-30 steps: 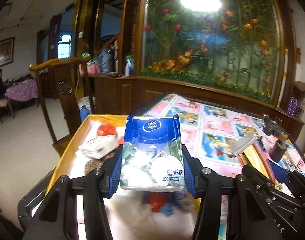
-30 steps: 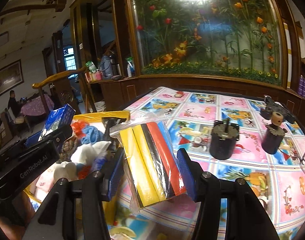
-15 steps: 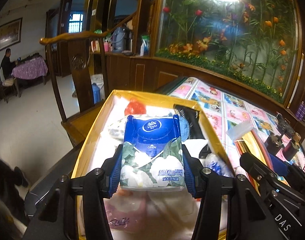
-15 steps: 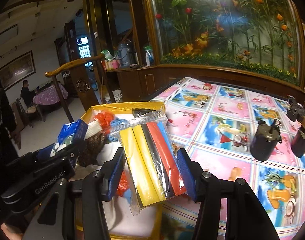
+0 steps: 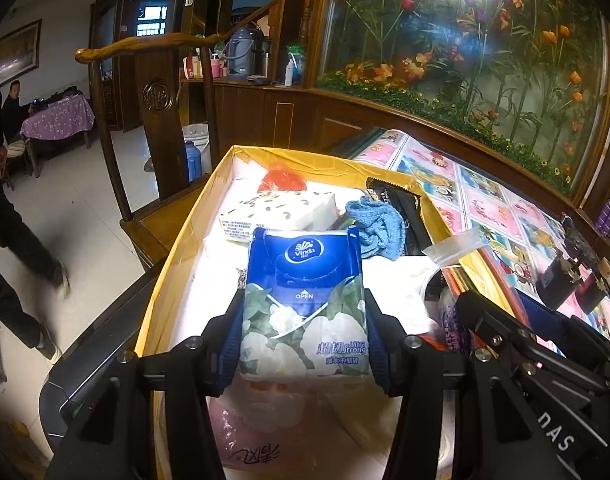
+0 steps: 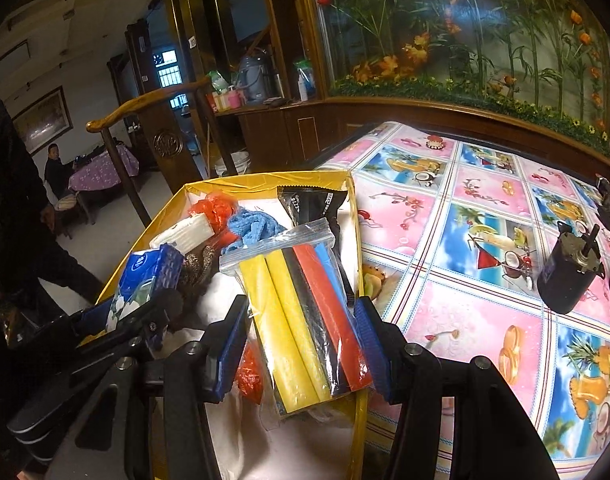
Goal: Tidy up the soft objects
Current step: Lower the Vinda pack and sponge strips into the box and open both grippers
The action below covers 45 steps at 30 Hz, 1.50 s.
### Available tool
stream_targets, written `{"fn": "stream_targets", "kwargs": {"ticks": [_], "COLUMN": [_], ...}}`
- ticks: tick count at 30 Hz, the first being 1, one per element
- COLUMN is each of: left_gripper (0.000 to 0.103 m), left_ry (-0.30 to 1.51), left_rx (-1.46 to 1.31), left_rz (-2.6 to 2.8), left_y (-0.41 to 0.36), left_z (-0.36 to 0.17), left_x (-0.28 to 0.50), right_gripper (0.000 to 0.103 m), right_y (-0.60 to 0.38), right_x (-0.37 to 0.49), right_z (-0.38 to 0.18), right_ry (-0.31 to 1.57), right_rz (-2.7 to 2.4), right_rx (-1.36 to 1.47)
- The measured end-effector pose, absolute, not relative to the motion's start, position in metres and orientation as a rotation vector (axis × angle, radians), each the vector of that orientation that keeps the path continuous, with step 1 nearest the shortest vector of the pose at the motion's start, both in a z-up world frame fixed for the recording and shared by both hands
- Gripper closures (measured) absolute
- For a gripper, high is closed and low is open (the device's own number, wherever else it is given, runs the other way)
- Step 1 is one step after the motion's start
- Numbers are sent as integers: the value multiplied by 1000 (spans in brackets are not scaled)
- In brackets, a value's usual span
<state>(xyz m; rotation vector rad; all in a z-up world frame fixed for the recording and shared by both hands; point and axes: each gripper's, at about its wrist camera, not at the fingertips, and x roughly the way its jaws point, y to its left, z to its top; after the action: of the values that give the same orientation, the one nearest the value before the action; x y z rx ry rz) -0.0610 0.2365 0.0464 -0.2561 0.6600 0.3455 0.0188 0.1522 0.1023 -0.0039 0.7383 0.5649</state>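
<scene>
1. Two grippers each carry one soft item above a yellow cardboard box (image 5: 177, 248). The left gripper (image 5: 303, 344) has its jaws clamped on the sides of a blue Vinda tissue pack (image 5: 303, 300), lower centre of the left wrist view.
2. That pack's long axis runs up the frame, away from the camera, with the logo end farthest and the flower print nearest.
3. The right gripper (image 6: 301, 344) has its jaws clamped on a clear zip bag of foam sticks (image 6: 301, 320), centre of the right wrist view, over the box's right edge.
4. Yellow, black, red and blue sticks lie parallel, tilted up and slightly left, the zip seal at the far end.
5. Inside the box lie a blue knitted cloth (image 5: 375, 228), a white tissue packet (image 5: 277, 216), a red plastic bag (image 5: 281, 178) and a black pouch (image 6: 313, 204).
6. The table (image 6: 485, 240), under a pink and blue fruit-print oilcloth, fills the right side; a black motor (image 6: 569, 276) stands on it.
7. Behind are a wooden chair (image 5: 153, 92), dark cabinets, a glass panel of artificial flowers, and a person walking at the left edge.
</scene>
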Motion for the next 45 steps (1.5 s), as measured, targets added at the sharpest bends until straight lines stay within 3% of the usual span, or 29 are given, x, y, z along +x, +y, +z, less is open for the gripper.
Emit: {"fn": "stream_targets", "kwargs": {"ticks": [21,45], "left_gripper": [50,33], "left_ry": [675,702], "left_rx": [-229,-190], "left_rz": [343,331], "left_y": [237,227], "left_z": [43,39], "left_x": [-59,-69], "right_gripper": [44,44], "right_y": [154,148], "right_x": [36,33], "right_z": [95,94], "right_ry": [787,775], "right_rz": [583,588], "right_rx": [32,31]}}
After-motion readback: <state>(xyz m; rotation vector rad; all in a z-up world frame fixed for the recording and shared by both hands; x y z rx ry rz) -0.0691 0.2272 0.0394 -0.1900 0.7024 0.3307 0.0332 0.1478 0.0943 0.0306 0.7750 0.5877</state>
